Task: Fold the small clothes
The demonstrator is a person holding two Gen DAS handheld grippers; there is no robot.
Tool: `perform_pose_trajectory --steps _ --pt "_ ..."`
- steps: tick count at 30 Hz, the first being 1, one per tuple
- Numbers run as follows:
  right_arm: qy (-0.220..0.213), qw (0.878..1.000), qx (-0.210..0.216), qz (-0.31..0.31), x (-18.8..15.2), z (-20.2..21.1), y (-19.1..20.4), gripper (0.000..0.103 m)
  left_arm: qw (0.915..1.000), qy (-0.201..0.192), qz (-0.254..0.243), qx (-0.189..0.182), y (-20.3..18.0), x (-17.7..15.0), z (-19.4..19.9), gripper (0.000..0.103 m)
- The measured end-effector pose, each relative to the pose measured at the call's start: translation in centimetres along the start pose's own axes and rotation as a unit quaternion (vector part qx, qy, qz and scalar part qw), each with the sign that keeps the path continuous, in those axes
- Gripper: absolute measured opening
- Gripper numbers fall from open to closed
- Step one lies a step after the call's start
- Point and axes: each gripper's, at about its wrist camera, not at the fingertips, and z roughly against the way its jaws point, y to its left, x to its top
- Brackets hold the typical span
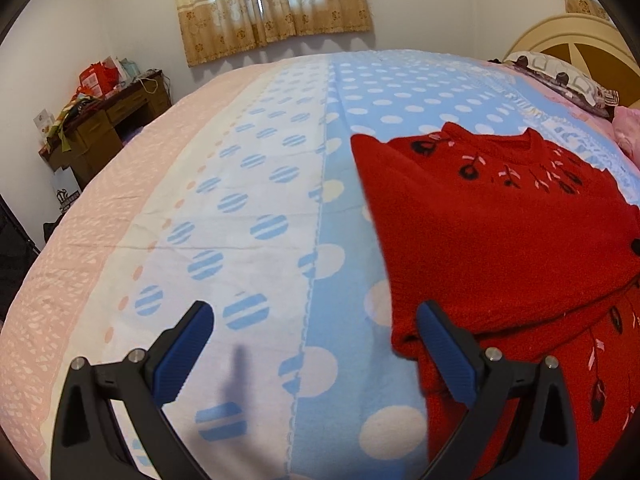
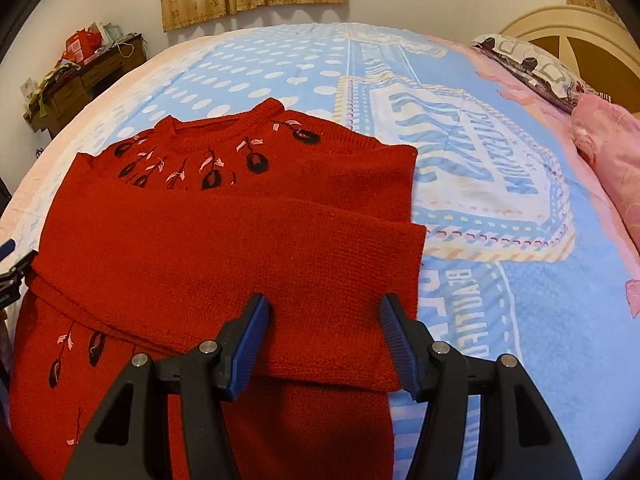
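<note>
A red knit sweater (image 2: 224,248) with black and pink embroidery lies on the bed, both sleeves folded across its chest. It also shows in the left wrist view (image 1: 500,240) at the right. My left gripper (image 1: 316,332) is open and empty above the bedspread, its right finger (image 1: 444,356) over the sweater's left edge. My right gripper (image 2: 324,340) is open and empty, hovering over the folded sleeve near the sweater's right edge. The left gripper's tip (image 2: 8,264) shows at the far left of the right wrist view.
The bedspread (image 1: 256,208) is blue, white and pink with dots. Pillows (image 2: 532,64) and a pink quilt (image 2: 616,152) lie by the headboard at right. A cluttered wooden desk (image 1: 104,120) stands at the far left wall under a curtain (image 1: 272,4).
</note>
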Motion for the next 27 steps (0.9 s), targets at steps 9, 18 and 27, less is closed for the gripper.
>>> perform_pose_trajectory --steps 9,18,27 --pt "-0.003 1.0 -0.003 0.0 -0.4 0.4 -0.1 0.06 1.0 0.002 0.002 0.002 0.1 -0.5 0.2 0.103" --pt "-0.011 1.0 -0.006 -0.003 -0.6 1.1 0.0 0.06 1.0 0.002 -0.003 0.002 0.0 -0.4 0.5 0.103" --pt "-0.027 1.0 -0.012 -0.008 -1.6 3.1 0.2 0.066 0.9999 -0.004 0.003 -0.014 0.4 -0.9 2.1 0.103"
